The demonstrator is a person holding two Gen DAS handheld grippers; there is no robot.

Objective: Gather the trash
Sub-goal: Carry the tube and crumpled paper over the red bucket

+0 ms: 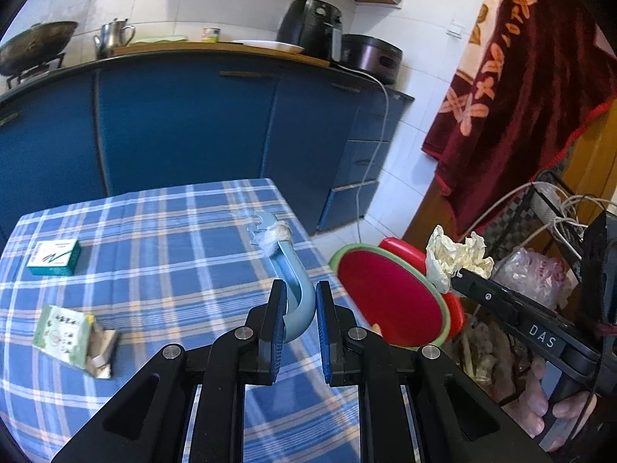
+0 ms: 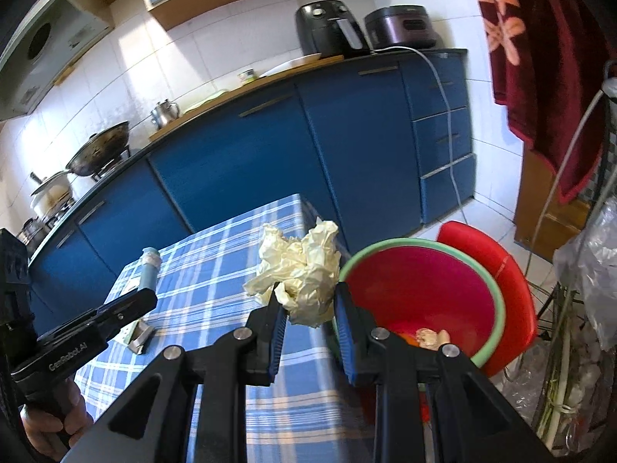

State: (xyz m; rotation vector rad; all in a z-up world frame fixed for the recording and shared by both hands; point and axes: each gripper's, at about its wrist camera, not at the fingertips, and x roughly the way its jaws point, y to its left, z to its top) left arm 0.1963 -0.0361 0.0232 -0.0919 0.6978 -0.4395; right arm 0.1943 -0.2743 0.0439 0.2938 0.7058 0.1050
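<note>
left hand-held gripper (image 1: 300, 308): clamping its blue pads on the curved handle of a light blue scraper tool (image 1: 287, 266), so it's closed on that

scraper tool: sticking out ahead of the pads over the table (image 1: 154, 239), near its right edge, with a bit of white fluff stuck at the toothed tip

right hand-held gripper (image 2: 308, 308): squeezing a crumpled cream paper wad (image 2: 299, 270), jaws closed on it

paper wad: bulging up above the fingertips, hanging right over the table's right edge, just beside the rim of the red bin (image 2: 497, 289)

red bin: sitting off the table's right side, some scraps lying in the bottom

still on the table: green-white box (image 1: 54, 257) near the left edge, torn green packet (image 1: 73, 333) closer to the front
</note>
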